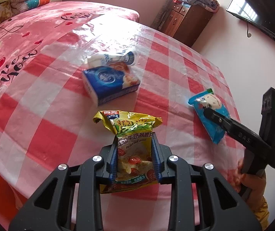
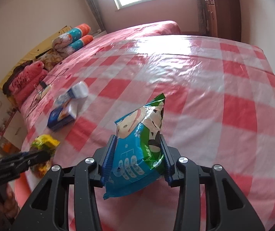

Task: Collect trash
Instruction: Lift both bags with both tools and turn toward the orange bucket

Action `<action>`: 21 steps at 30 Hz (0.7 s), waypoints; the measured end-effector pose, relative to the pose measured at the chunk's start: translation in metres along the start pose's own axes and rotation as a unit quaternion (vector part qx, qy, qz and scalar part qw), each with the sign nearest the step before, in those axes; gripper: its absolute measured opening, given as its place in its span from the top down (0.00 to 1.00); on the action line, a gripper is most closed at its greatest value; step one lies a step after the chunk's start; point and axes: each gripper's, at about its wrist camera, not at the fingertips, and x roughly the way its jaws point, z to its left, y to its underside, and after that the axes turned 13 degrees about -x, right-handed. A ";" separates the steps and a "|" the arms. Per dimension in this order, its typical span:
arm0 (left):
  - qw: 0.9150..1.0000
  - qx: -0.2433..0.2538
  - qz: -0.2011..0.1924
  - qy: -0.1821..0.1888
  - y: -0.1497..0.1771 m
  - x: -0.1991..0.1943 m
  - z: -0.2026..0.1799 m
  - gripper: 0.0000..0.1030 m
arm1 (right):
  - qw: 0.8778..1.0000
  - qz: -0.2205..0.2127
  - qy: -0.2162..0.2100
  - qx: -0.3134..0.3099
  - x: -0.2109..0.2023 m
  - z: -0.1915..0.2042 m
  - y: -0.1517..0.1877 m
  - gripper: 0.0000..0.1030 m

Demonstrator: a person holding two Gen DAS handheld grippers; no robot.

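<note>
A crinkled yellow oatmeal packet (image 1: 129, 123) is pinched between the blue pads of my left gripper (image 1: 134, 136), which is shut on it just above the checked table (image 1: 176, 61). In the right wrist view the same packet (image 2: 44, 141) shows at the left, held by the left gripper (image 2: 47, 153). My right gripper (image 2: 137, 137) is shut on a blue and green snack wrapper (image 2: 135, 129) with a cartoon face, its pads pressing both sides. From the left wrist view, that wrapper (image 1: 208, 127) hangs at the right gripper's (image 1: 204, 110) tip.
A blue tissue pack (image 1: 108, 80) and a white and blue wrapper (image 1: 118, 57) lie mid-table, seen too in the right wrist view as the tissue pack (image 2: 60, 118). A pink bed (image 1: 41, 28) borders the table. A wooden cabinet (image 1: 185, 23) and a wall TV (image 1: 258, 11) stand behind.
</note>
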 end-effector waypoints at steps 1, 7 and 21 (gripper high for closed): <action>1.000 0.000 0.001 0.001 0.001 -0.001 0.002 0.69 | 1.000 0.003 0.000 -0.003 -0.003 0.003 0.003 0.57; 1.000 -0.002 0.007 0.009 0.007 -0.004 0.014 0.69 | 1.000 0.007 0.002 -0.016 -0.020 0.019 0.023 0.46; 0.999 -0.005 0.007 0.032 0.008 -0.010 0.028 0.69 | 0.998 0.020 0.056 -0.022 -0.001 0.024 0.008 0.26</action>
